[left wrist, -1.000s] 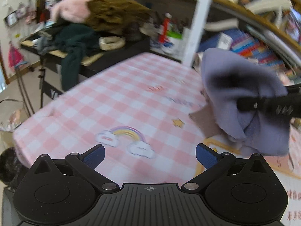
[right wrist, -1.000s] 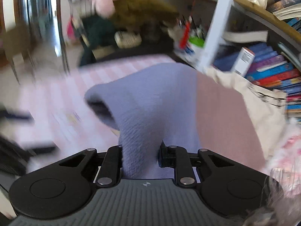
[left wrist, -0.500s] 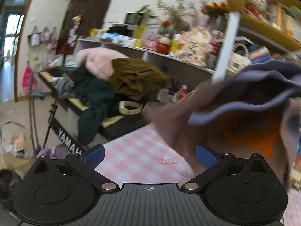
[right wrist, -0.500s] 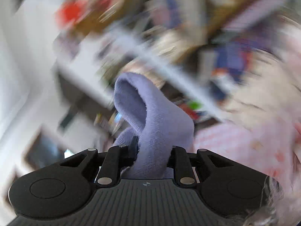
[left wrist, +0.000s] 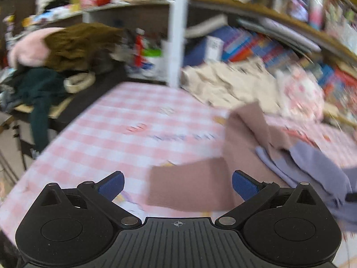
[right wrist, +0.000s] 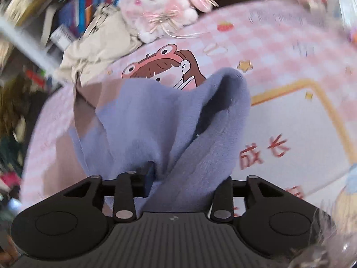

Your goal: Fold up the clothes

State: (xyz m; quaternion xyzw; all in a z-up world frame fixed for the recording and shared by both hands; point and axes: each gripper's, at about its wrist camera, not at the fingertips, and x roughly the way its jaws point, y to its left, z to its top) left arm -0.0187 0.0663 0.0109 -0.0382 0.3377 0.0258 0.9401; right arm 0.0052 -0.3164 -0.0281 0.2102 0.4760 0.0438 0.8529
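Note:
A lavender and mauve-pink garment (right wrist: pixel 160 120) lies partly on the pink checked sheet (left wrist: pixel 116 134). My right gripper (right wrist: pixel 174 178) is shut on a lavender fold of it, which bunches up between the fingers. In the left wrist view the garment (left wrist: pixel 252 147) sprawls at the right, with a mauve flap (left wrist: pixel 189 183) reaching in front of my left gripper (left wrist: pixel 177 183). The left gripper is open and empty, just above the sheet, with the flap between and beyond its blue pads (left wrist: pixel 110 184).
A cream bag (right wrist: pixel 98 42) and a pink plush toy (right wrist: pixel 160 2) lie against bookshelves (left wrist: pixel 256 40) at the far edge. A dark table piled with clothes (left wrist: pixel 55 51) stands at the left. The views are motion-blurred.
The right gripper has swung the garment from raised in the air down onto the sheet. The left gripper has tilted back down toward the sheet and stays open.

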